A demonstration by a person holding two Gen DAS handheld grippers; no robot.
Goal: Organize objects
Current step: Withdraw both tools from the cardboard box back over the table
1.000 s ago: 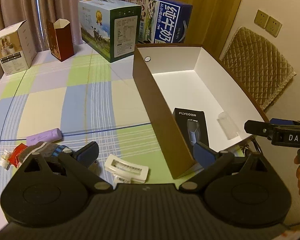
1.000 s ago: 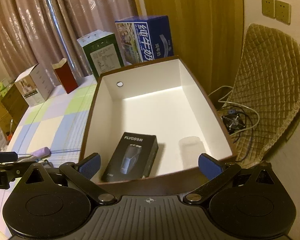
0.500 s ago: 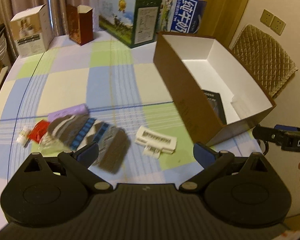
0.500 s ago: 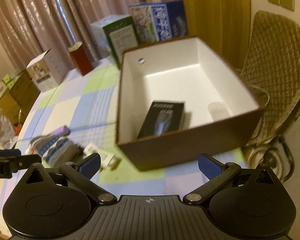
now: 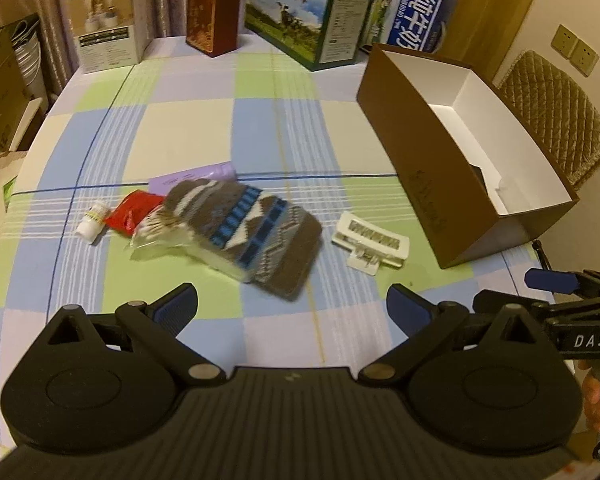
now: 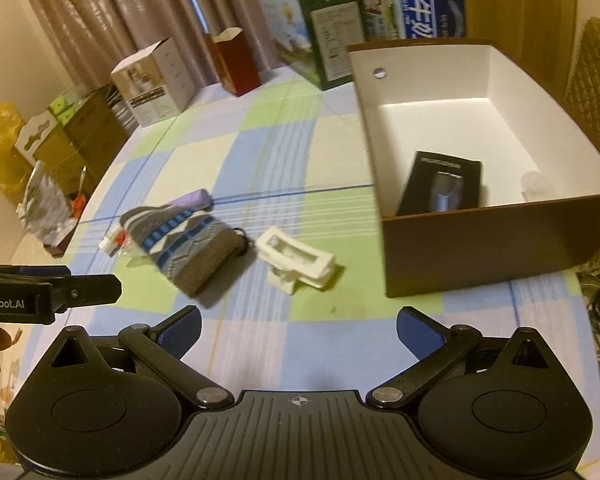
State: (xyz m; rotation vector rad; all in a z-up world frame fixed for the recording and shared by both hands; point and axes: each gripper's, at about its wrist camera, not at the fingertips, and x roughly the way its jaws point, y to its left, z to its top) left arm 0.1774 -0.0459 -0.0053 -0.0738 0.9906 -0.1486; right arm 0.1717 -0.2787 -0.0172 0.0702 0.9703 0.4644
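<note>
A brown box with a white inside (image 5: 428,184) (image 6: 492,240) stands at the table's right. A black shaver box (image 6: 440,188) and a clear item (image 6: 536,184) lie in it. On the checked cloth lie a brown-and-blue knit pouch (image 5: 256,232) (image 6: 192,244), a white clip (image 5: 370,242) (image 6: 296,260), a purple tube (image 5: 192,178), a red packet (image 5: 134,212), a small white bottle (image 5: 92,226) and a clear bag (image 5: 160,236). My left gripper (image 5: 292,308) and right gripper (image 6: 298,324) are both open and empty, above the near table edge.
Cartons stand along the far edge: a white box (image 5: 108,36), a red-brown open carton (image 5: 212,20), a green milk carton (image 5: 308,28) and a blue one (image 5: 412,28). A quilted chair (image 5: 556,120) is right of the brown box. Boxes and bags (image 6: 48,152) stand off the table's left.
Both grippers have pulled back from the brown box toward the near edge and risen. The pouch, clip and small items have come fully into view. Both stay open.
</note>
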